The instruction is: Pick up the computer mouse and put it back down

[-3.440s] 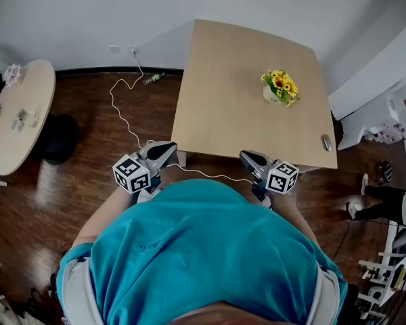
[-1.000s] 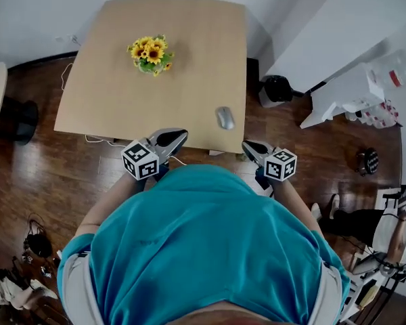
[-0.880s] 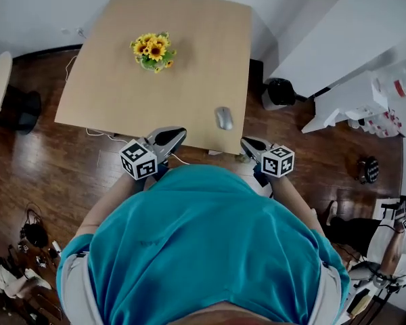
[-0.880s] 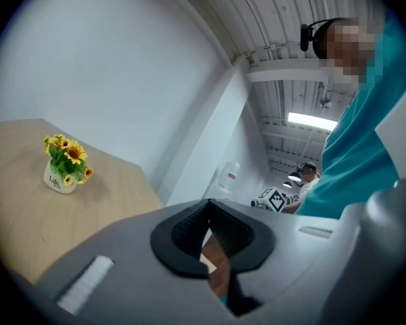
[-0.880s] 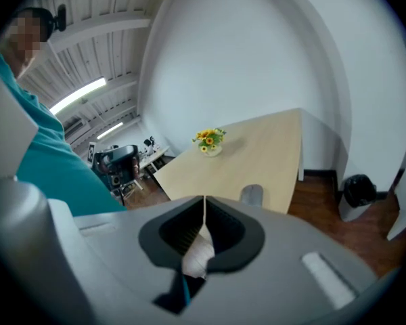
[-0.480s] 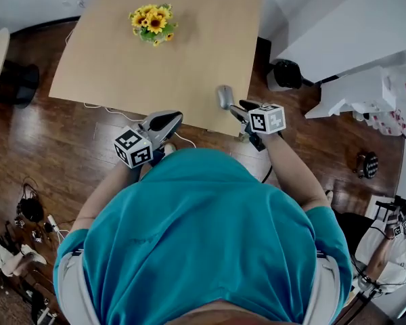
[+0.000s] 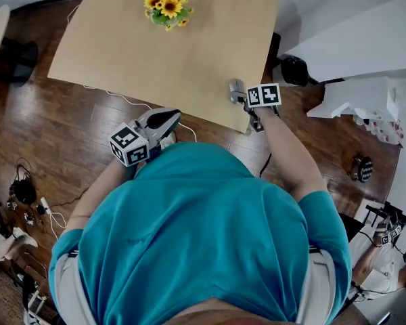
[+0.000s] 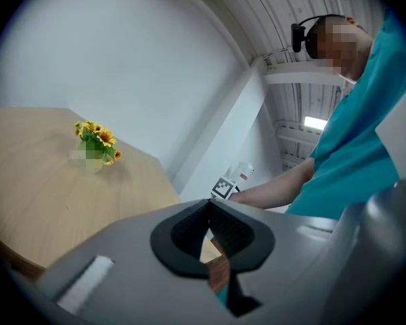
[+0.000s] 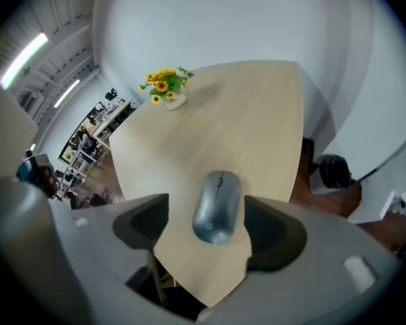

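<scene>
Right gripper (image 9: pixel 210 227) is over the mouse (image 9: pixel 217 205) on the desk (image 9: pixel 257 120), jaws opening either side, not touching it. No lift yet. Left gripper (image 7: pixel 164 118) sits well apart from the mouse, jaws together.

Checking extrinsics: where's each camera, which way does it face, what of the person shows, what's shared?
Head view: on the person's head, steeply down at the table; teal shirt, left tongs and right tongs show.
Left gripper view: on the shut left tongs, level across the table toward the sunflowers; right forearm shows.
Right gripper view: on the right tongs, angled down at the mouse between its opening jaws, untouched.
Shared: table and sunflowers, in all three.
</scene>
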Tool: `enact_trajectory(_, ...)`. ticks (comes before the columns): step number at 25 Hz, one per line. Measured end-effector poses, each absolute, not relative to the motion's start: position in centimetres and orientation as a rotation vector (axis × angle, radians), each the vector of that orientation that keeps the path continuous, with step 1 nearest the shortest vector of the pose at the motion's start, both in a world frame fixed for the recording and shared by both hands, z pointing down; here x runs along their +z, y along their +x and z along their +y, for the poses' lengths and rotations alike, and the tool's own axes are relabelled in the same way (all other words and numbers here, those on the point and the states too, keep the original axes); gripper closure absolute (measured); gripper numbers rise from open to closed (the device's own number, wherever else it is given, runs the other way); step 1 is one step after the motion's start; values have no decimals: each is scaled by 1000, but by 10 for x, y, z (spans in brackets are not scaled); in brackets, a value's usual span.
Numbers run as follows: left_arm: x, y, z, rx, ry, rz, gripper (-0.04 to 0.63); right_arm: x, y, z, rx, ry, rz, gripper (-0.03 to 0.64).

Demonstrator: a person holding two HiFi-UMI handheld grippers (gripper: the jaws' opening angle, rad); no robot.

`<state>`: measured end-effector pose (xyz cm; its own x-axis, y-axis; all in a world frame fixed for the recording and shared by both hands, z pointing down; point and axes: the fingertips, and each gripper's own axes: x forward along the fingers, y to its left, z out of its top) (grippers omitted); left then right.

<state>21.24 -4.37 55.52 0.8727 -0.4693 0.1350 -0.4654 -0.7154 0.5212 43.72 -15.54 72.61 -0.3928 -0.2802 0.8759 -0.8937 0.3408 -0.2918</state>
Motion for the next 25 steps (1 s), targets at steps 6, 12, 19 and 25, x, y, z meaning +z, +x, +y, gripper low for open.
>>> enact_trajectory(6,562,187,-41,-30,2440,-721,591,757,435,-168,1058,1063,-1730,186)
enact_trajectory(12,567,168,-37,-50,2394,-772,591,779,437,-171,1052,1072,-1645,167)
enact_trajectory(19,573,153,-35,-62,2363,-795,591,789,439,-171,982,1122,-1563,163)
enact_trajectory(25,577,148,-34,-58,2351,-792,591,788,441,-175,960,1157,-1557,204)
